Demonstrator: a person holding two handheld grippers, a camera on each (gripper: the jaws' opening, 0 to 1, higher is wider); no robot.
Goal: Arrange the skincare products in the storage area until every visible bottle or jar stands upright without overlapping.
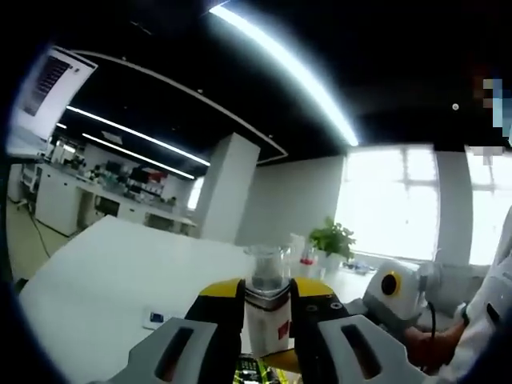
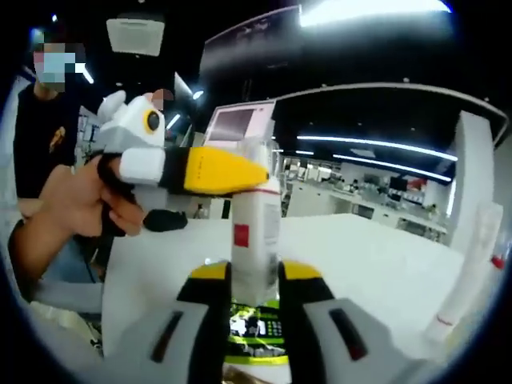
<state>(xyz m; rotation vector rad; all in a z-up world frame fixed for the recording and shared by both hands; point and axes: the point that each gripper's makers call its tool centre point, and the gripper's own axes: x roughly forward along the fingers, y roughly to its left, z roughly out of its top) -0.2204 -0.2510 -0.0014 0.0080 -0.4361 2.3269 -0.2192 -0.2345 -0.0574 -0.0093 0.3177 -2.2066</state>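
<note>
I hold one white bottle point(image 1: 267, 316) between both grippers, lifted above the white table point(image 1: 112, 272). My left gripper point(image 1: 267, 320) clamps its body below the clear cap point(image 1: 266, 268). My right gripper point(image 2: 254, 292) clamps its lower part, while the left crosses from the side. I judge this a mid-air handover; next, one gripper must release, then the bottle gets stood upright.

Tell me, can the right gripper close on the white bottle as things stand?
Probably yes. The white bottle already stands between the right gripper jaws, nothing between them. But the left gripper crosses its upper part and seems to grip it there, so only the lower body is free.
</note>
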